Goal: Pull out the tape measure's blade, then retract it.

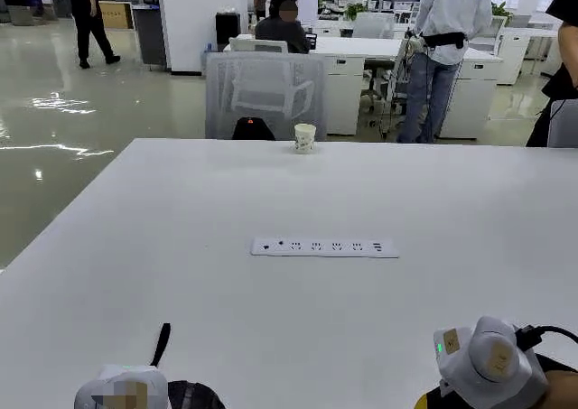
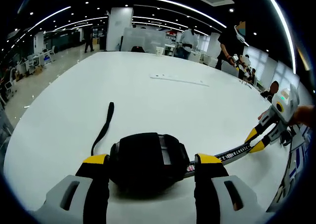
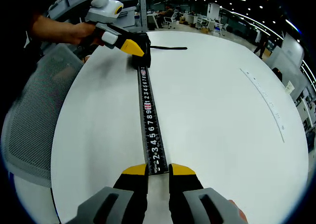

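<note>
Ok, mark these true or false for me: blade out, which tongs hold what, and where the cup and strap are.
1. The blade is stretched out between the two tongs. True.
2. The left tongs hold the blade's tip. False: they grip the black case; the right tongs pinch the blade's end.
3. The paper cup stands on the power strip. False: the cup stands apart from it, near the far edge of the table.
4. A black strap lies on the table beside the case. True.
</note>
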Tool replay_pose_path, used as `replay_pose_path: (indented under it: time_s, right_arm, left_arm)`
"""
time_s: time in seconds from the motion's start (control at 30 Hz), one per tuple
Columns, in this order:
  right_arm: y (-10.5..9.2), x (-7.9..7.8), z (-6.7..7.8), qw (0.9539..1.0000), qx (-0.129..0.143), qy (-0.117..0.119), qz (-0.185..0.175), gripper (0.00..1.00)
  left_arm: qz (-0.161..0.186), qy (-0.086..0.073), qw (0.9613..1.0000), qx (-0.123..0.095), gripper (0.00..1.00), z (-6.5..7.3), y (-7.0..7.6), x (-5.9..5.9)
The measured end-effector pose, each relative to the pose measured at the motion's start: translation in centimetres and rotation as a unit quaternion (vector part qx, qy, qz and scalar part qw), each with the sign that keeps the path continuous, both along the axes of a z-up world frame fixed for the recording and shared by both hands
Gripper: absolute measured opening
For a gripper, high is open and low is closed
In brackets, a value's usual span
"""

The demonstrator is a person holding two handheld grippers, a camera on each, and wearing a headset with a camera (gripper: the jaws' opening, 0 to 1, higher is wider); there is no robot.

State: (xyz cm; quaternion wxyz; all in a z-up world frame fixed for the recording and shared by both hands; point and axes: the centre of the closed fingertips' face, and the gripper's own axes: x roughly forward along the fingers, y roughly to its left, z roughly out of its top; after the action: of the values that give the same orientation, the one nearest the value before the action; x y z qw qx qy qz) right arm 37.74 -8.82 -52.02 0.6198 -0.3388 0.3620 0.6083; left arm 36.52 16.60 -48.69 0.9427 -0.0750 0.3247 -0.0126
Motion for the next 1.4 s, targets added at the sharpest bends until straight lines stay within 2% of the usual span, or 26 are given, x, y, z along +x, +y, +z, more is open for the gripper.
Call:
replay_pose_path:
  time_s: [0.4,0.7,0.93,1.23,1.4]
  right_arm:
    - [-0.10,0.04,-0.18,0.9998,-0.008,-0.011,0.016,0.11]
    - [-0.11,0.08,-0.21,0.9997,-0.013,-0.014,0.015,0.10]
    - [-0.13,0.06,-0.19,0.9996,-0.015,-0.016,0.015,0.10]
    - [-0.10,0.06,-0.18,0.9996,-0.016,-0.017,0.015,0.10]
    - [-0.11,0.08,-0.16,0.9996,-0.015,-0.018,0.014,0.10]
  left_arm:
    - [0.009,0.009,0.9999,0.007,0.64,-0.60,0.24,0.20]
    - [0.016,0.015,0.9997,0.013,0.65,-0.75,0.28,0.29]
    - [0.014,0.016,0.9997,0.015,0.63,-0.81,0.29,0.25]
    - [0.012,0.008,0.9996,0.023,0.61,-0.68,0.34,0.30]
    - [0.010,0.011,0.9995,0.026,0.61,-0.76,0.34,0.28]
